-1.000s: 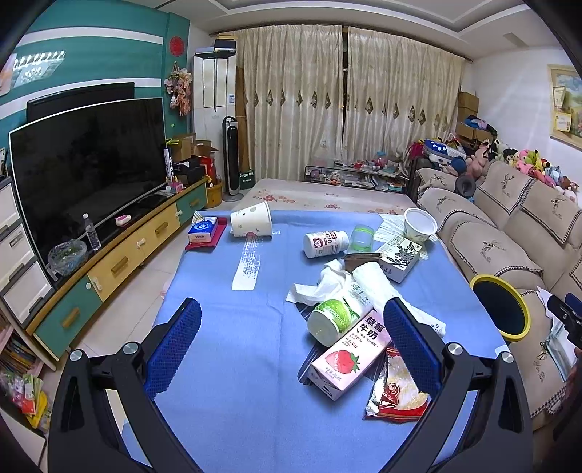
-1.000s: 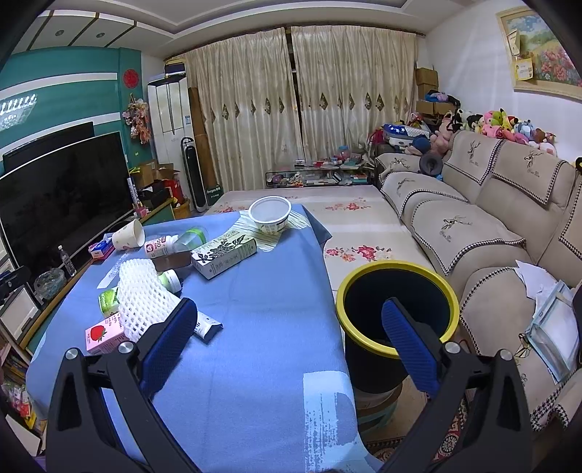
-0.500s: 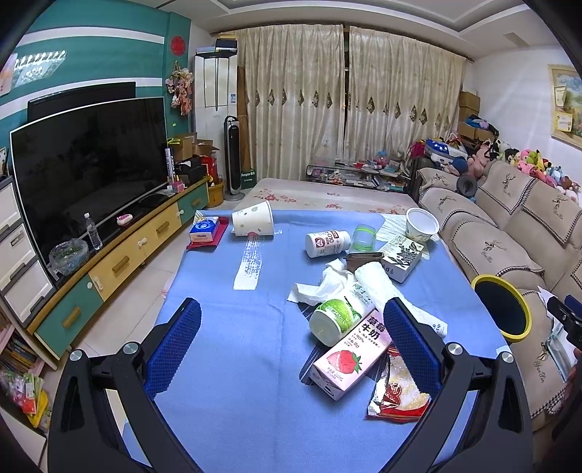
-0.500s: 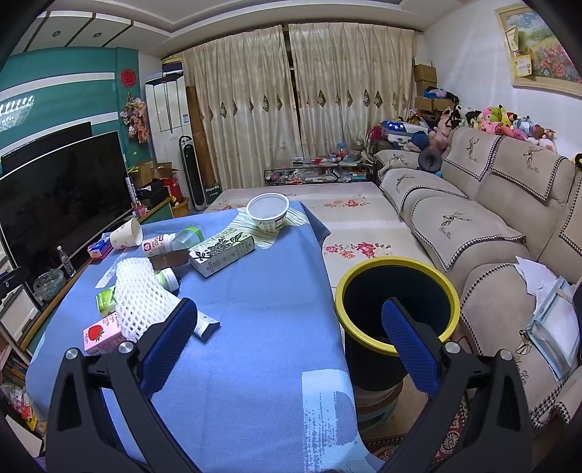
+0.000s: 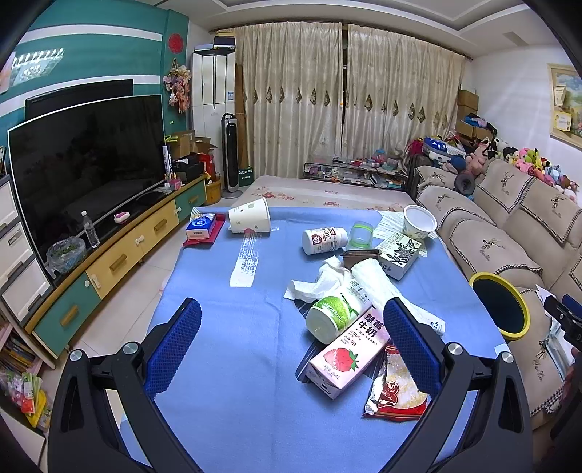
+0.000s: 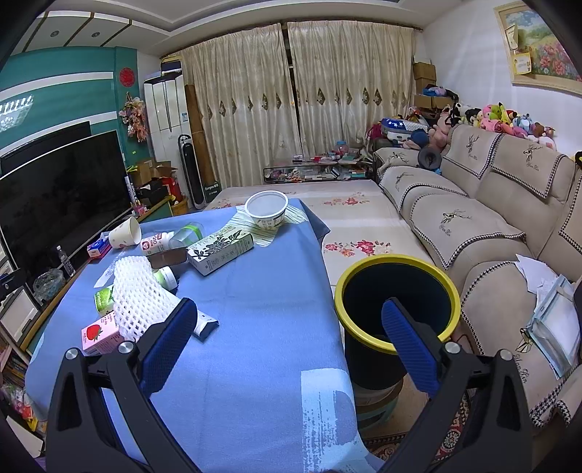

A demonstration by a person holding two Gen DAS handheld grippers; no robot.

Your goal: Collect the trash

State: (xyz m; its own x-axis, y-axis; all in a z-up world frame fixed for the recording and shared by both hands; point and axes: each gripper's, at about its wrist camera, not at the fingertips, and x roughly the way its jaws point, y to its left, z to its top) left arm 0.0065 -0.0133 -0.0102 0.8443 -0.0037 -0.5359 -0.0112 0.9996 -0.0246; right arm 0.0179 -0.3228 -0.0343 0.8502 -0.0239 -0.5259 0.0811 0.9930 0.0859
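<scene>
Cream patterned curtains (image 5: 349,105) hang closed across the far wall of a living room under a white stepped ceiling (image 6: 218,18), with a tall white standing air conditioner (image 5: 212,109) and a slim black tower fan (image 5: 231,152) beside them. Along the teal, white-striped wall (image 5: 91,54) a large black curved television (image 5: 83,156) sits on a low cabinet with teal and yellow drawer fronts (image 5: 120,254) over pale floor tiles (image 5: 123,291). Opposite, a beige sofa with embroidered covers (image 6: 483,218) carries a row of plush toys (image 6: 502,122) beneath a framed flower painting (image 6: 542,47) on the white wall.
</scene>
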